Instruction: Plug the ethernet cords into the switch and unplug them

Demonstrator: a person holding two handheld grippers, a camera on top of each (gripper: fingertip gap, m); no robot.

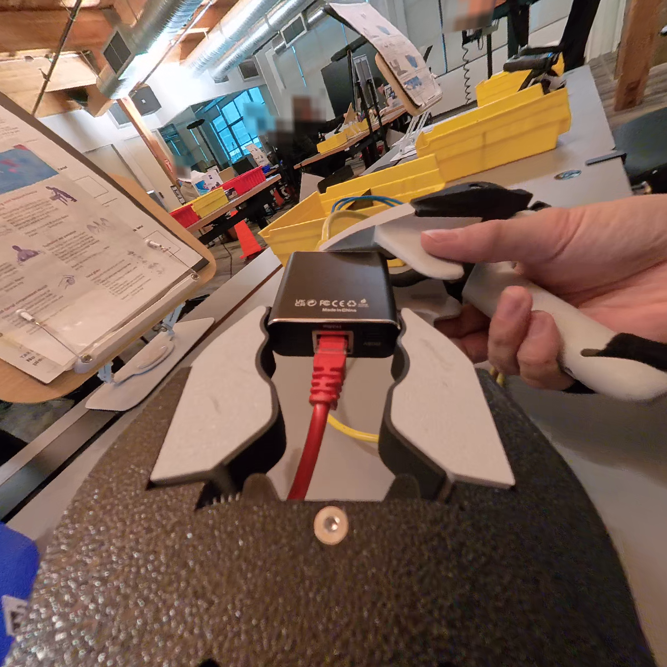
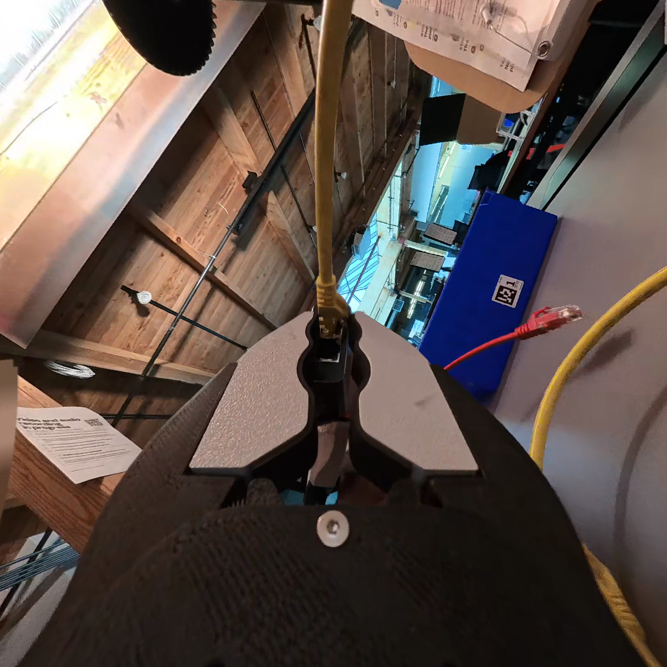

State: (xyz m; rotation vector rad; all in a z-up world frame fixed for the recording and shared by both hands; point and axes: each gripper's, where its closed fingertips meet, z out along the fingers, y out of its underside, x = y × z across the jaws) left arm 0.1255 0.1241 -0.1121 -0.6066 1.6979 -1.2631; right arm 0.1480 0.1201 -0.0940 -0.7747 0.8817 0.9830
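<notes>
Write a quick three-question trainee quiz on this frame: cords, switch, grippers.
1. Which cord sits in the switch port facing the left wrist camera? A yellow, B red, C blue.
2. True or false: the right gripper is open and holds nothing.
3. Fill in: in the right wrist view a loose red plug lies beside a ___ box.
Key: 1 B, the red cord. 2 False: it is shut on the switch, which has a yellow cord plugged in. 3 blue.
</notes>
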